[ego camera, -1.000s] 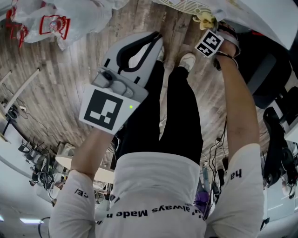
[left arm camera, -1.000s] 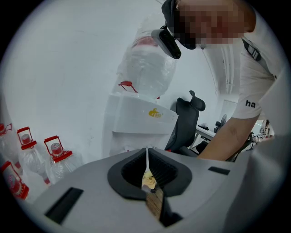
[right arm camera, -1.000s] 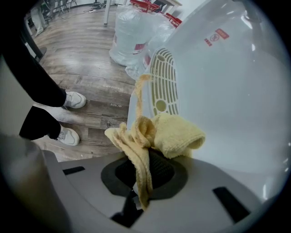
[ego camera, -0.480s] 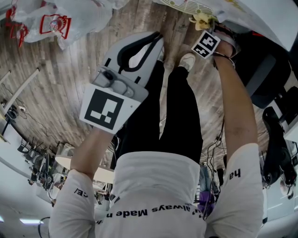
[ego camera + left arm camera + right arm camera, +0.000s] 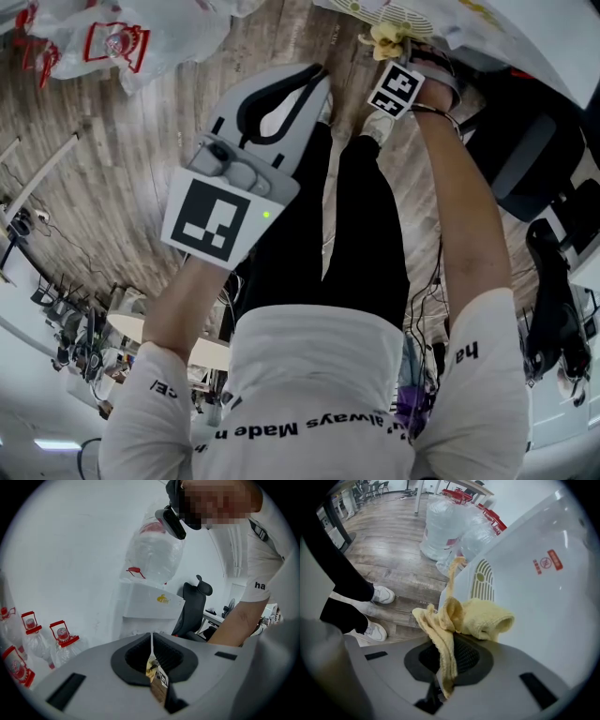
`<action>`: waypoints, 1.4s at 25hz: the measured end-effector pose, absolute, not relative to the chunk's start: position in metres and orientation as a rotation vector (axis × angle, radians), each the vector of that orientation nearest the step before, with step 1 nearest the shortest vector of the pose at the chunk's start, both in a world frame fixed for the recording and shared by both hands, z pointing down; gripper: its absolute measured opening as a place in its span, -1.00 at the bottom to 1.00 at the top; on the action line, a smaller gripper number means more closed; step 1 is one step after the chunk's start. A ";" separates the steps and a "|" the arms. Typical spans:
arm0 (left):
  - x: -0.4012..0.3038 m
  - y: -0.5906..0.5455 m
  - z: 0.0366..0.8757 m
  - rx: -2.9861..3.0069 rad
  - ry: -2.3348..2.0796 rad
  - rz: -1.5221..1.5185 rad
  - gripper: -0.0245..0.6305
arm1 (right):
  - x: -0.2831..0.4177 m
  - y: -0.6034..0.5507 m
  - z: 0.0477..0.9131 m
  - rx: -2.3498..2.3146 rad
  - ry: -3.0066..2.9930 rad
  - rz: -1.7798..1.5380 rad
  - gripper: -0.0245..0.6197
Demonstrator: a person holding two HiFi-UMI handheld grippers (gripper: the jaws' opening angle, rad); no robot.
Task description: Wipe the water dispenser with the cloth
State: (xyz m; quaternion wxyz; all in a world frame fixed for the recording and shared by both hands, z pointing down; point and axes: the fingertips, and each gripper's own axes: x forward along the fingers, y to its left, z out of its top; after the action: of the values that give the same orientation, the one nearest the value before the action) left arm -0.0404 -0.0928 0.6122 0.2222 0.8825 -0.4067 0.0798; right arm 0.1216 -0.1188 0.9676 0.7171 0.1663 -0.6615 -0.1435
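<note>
Shifted leftward, the right gripper point(image 5: 447, 660) presses its clamped yellow cloth point(image 5: 480, 618) against the water dispenser point(image 5: 543, 606). Left gripper point(image 5: 152, 656) hangs empty, jaws together.

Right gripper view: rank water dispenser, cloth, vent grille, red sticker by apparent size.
1. water dispenser, fills the right side.
2. cloth, though it sits nearest the camera.
3. vent grille and red sticker: about alike, not ranked.

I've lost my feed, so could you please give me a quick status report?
Right gripper shut on yellow cloth, at dispenser side by vent. Left gripper shut, empty, held aside. Nothing blocking.
</note>
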 end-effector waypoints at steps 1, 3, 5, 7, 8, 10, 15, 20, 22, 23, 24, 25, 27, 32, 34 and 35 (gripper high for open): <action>-0.041 -0.092 0.612 2.436 -1.127 0.221 -0.83 | 0.119 -0.119 0.968 0.371 -1.467 -0.312 -0.81; -0.042 -0.092 0.613 2.433 -1.132 0.222 -0.83 | 0.115 -0.119 0.967 0.371 -1.474 -0.310 -0.81; -0.043 -0.092 0.613 2.432 -1.136 0.222 -0.83 | 0.108 -0.120 0.966 0.363 -1.485 -0.317 -0.81; -0.044 -0.092 0.613 2.430 -1.144 0.218 -0.83 | 0.100 -0.121 0.965 0.357 -1.495 -0.323 -0.81; -0.045 -0.092 0.613 2.428 -1.148 0.215 -0.83 | 0.096 -0.121 0.965 0.357 -1.500 -0.322 -0.81; -0.046 -0.091 0.613 2.424 -1.156 0.212 -0.83 | 0.088 -0.122 0.964 0.358 -1.514 -0.323 -0.81; -0.049 -0.090 0.614 2.417 -1.165 0.218 -0.83 | 0.055 -0.130 0.954 0.366 -1.568 -0.353 -0.81; -0.053 -0.090 0.615 2.411 -1.182 0.210 -0.83 | 0.021 -0.142 0.942 0.393 -1.617 -0.369 -0.81; -0.053 -0.089 0.615 2.408 -1.184 0.209 -0.83 | 0.012 -0.145 0.940 0.396 -1.629 -0.378 -0.81; -0.052 -0.089 0.616 2.407 -1.185 0.208 -0.83 | 0.009 -0.146 0.938 0.397 -1.636 -0.383 -0.81; -0.052 -0.089 0.616 2.406 -1.185 0.207 -0.83 | 0.005 -0.147 0.937 0.398 -1.645 -0.386 -0.81; -0.052 -0.089 0.617 2.405 -1.185 0.207 -0.83 | 0.000 -0.149 0.935 0.400 -1.654 -0.386 -0.81; -0.057 -0.089 0.617 2.402 -1.187 0.206 -0.83 | -0.010 -0.153 0.930 0.411 -1.667 -0.387 -0.81; -0.068 -0.090 0.613 2.402 -1.189 0.202 -0.83 | -0.027 -0.168 0.911 0.476 -1.675 -0.409 -0.81; -0.068 -0.091 0.610 2.407 -1.186 0.201 -0.83 | -0.033 -0.172 0.900 0.510 -1.688 -0.431 -0.81; -0.069 -0.091 0.608 2.410 -1.185 0.200 -0.83 | -0.036 -0.174 0.894 0.526 -1.696 -0.437 -0.81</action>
State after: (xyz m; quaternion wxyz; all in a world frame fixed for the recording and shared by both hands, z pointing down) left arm -0.0685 -0.0909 0.6076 0.2225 0.8724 -0.4292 0.0723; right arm -0.0356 -0.1740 0.8944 0.6102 0.2278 -0.7348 -0.1894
